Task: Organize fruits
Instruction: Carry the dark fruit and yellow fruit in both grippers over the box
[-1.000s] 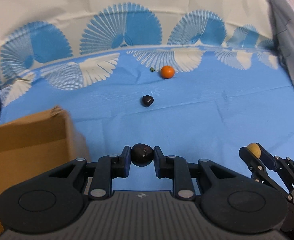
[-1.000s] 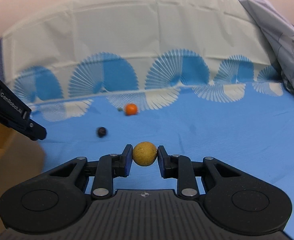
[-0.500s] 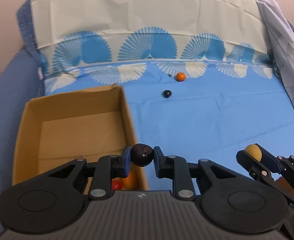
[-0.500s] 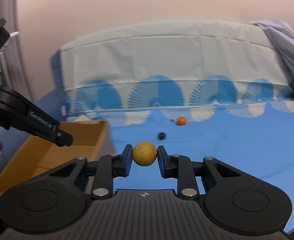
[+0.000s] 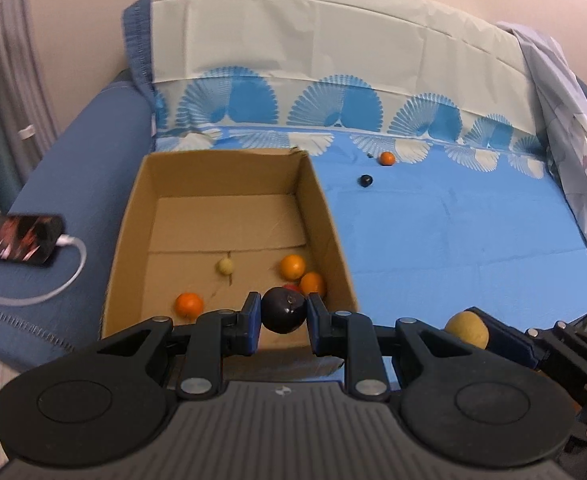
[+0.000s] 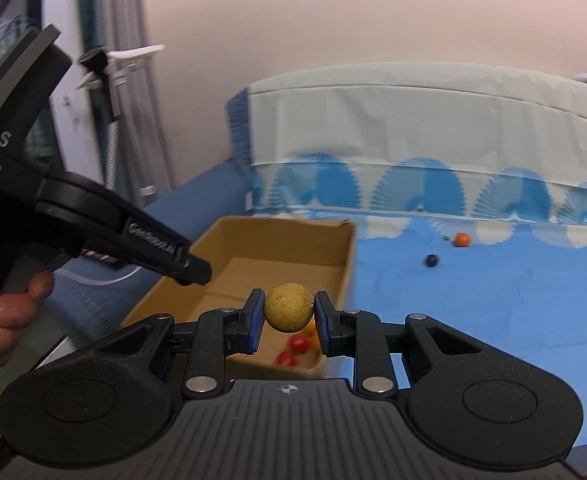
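A blue cloth [image 5: 453, 240] with white fan motifs covers the seat of a blue sofa [image 5: 73, 168]; a pale wall stands behind. On the armrest lies a phone [image 5: 17, 240], plugged into a white cable [image 5: 69, 264]. The open cardboard box [image 5: 333, 232] holds oranges [image 5: 292, 266], a pale fruit [image 5: 225, 266] and red fruits [image 6: 297, 343] — partly hidden by the fingers. The left gripper [image 5: 283, 314] pinches a dark plum [image 5: 283, 309] over the box's near edge; the right gripper [image 6: 288, 312] pinches a yellow fruit [image 6: 288, 306]. An orange fruit [image 5: 387, 158] and a dark fruit [image 5: 366, 180] rest on the cloth — a tiny speck beside them is unidentifiable.
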{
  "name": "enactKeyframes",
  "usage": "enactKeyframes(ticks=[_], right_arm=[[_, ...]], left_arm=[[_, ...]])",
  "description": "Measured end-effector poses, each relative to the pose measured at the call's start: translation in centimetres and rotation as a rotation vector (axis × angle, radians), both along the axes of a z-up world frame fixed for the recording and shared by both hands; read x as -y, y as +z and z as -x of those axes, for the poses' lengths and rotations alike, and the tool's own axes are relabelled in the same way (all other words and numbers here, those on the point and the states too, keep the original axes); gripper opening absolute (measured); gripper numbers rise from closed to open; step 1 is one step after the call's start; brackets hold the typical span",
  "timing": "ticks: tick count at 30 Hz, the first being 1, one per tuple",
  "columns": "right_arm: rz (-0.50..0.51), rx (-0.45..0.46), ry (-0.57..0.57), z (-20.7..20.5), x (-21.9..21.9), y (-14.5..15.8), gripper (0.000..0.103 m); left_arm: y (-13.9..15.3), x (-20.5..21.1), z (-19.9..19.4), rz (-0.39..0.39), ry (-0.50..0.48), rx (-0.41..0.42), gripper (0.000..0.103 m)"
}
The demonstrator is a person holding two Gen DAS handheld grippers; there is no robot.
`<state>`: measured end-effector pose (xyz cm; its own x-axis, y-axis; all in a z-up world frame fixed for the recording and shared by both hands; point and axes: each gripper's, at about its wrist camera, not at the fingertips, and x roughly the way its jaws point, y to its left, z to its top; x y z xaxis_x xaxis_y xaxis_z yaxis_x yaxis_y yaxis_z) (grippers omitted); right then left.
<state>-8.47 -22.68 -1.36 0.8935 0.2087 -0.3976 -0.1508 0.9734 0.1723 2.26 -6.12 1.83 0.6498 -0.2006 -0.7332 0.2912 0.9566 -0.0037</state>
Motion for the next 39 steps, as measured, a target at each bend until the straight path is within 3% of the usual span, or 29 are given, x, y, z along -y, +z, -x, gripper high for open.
enactKeyframes(ticks=[15, 39], right_arm=[[0.089, 0.036, 0.101, 4.7, -5.1, 0.9, 0.028], [0.099, 0.041, 0.098, 5.2, -5.3, 1.1, 0.028]], left_arm=[[-1.2, -5.5, 6.2, 0.043, 0.083, 0.016, 0.026], [-1.3, -5.7, 6.7, 0.06, 0.085, 0.027, 0.026]])
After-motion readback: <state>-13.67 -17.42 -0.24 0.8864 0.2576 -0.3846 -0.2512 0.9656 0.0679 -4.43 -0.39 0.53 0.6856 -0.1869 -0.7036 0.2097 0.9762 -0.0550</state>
